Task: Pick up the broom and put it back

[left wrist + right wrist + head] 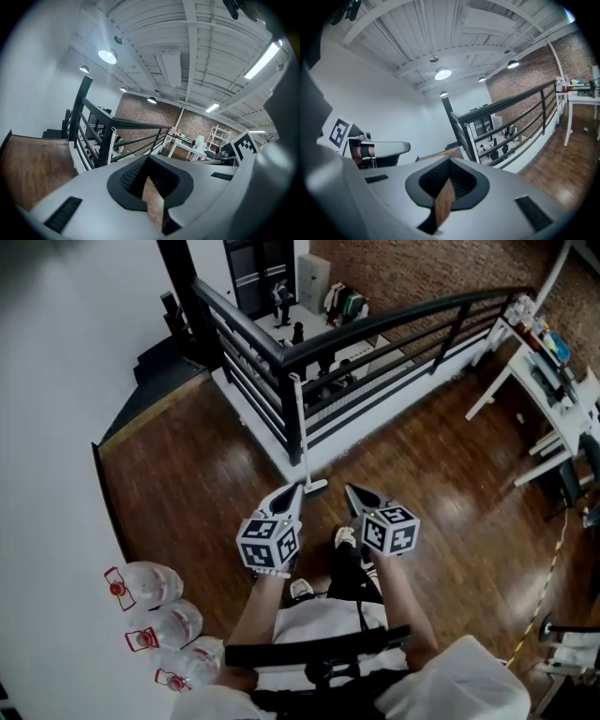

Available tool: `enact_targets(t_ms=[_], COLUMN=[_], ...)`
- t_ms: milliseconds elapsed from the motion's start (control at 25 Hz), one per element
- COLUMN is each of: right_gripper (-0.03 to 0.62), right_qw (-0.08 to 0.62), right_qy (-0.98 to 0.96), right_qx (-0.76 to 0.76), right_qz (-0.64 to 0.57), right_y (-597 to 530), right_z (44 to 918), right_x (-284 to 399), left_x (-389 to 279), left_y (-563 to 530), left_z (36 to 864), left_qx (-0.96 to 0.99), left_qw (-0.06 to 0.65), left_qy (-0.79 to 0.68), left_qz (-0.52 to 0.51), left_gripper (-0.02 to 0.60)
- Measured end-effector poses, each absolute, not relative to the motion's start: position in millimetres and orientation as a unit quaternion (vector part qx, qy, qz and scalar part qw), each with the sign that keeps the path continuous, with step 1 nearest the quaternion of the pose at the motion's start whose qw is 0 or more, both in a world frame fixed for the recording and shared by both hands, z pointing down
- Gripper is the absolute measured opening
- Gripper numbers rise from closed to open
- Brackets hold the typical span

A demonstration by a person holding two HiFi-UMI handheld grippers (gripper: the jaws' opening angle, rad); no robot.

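The broom point(303, 442) has a white handle and stands upright against the black corner post of the railing point(292, 413), its pale head on the wood floor. My left gripper point(298, 488) is shut and empty, with its tips just short of the broom head. Beside it my right gripper point(349, 489) is also shut with nothing in it. In the left gripper view the white broom handle point(112, 144) shows next to the post, beyond the closed left gripper point(147, 157). The right gripper view shows the broom handle point(471, 137) left of centre, past the closed right gripper point(450, 160).
A black metal railing point(403, 320) edges the wood floor, with a lower level beyond it. Stairs point(173, 348) go down at the far left. Three clear water jugs point(155, 585) stand by the white wall. A white table point(553, 395) stands at the right, and a yellow cable point(542, 596) lies on the floor.
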State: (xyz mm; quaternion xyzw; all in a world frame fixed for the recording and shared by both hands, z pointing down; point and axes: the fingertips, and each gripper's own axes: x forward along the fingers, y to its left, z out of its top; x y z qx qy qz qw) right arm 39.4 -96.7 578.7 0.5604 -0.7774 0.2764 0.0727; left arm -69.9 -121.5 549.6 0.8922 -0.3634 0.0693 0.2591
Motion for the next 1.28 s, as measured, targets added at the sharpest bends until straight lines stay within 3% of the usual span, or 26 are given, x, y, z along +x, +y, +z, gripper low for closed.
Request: enact_targets(t_ms=[320,880,1280], right_gripper=[0.008,0.008,0.008], right_qw=[0.076,0.082,0.085], right_qy=[-0.806,-0.842,-0.841], right_qx=[0.519,0.456,0.456], right_qz=[0.275,0.276,0.278], right_y=[-189.5,-316.4,-365.0], right_z=[582.9,577.4,589.6], right_x=[50.9,132.9,134.3], left_x=[-60.0,26.3,28.5], left_y=[-199.6,-321.0,-363.0], left_z=[544.2,535.6,549.2], left_qx=[0.875,0.843,0.839], left_qw=[0.254,0.251,0.25], left_qy=[-0.408,-0.473,-0.478], left_qz=[0.061,0.055,0.069], left_gripper=[-0.006,-0.006,-0.006])
